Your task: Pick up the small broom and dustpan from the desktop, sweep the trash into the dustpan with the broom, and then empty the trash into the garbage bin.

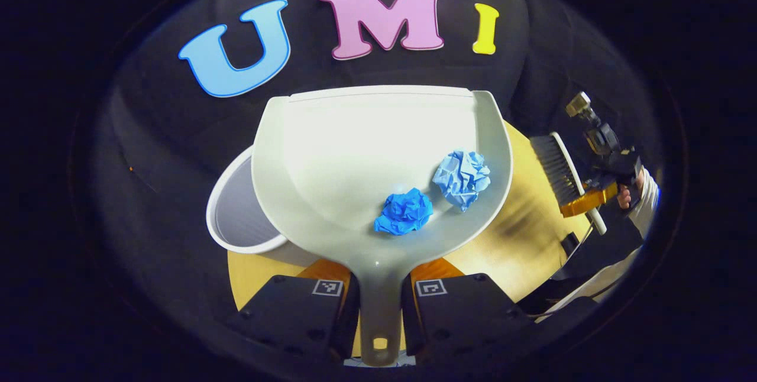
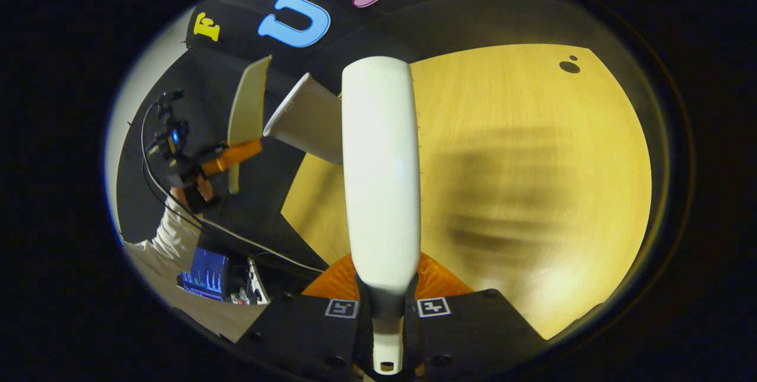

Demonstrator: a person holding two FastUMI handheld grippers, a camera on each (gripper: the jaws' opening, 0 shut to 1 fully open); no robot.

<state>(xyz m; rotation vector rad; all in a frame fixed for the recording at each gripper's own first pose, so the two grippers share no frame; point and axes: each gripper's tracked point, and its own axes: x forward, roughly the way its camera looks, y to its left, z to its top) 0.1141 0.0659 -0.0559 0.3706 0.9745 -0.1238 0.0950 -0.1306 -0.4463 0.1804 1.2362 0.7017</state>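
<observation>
White plastic dustpan (image 1: pixel 355 157) sits raised over the desk (image 1: pixel 532 216), its handle clamped between the fingers of the left tool (image 1: pixel 379 302). Two crumpled blue paper balls (image 1: pixel 404 211) lie in the pan. A white garbage bin (image 1: pixel 236 216) sits beneath the pan's left edge. Right tool (image 2: pixel 387 311) grips the small broom (image 2: pixel 379 169) by its handle, above the wooden desk.

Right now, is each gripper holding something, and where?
Left gripper clamps the dustpan by its handle; right gripper clamps the broom by its handle.
</observation>
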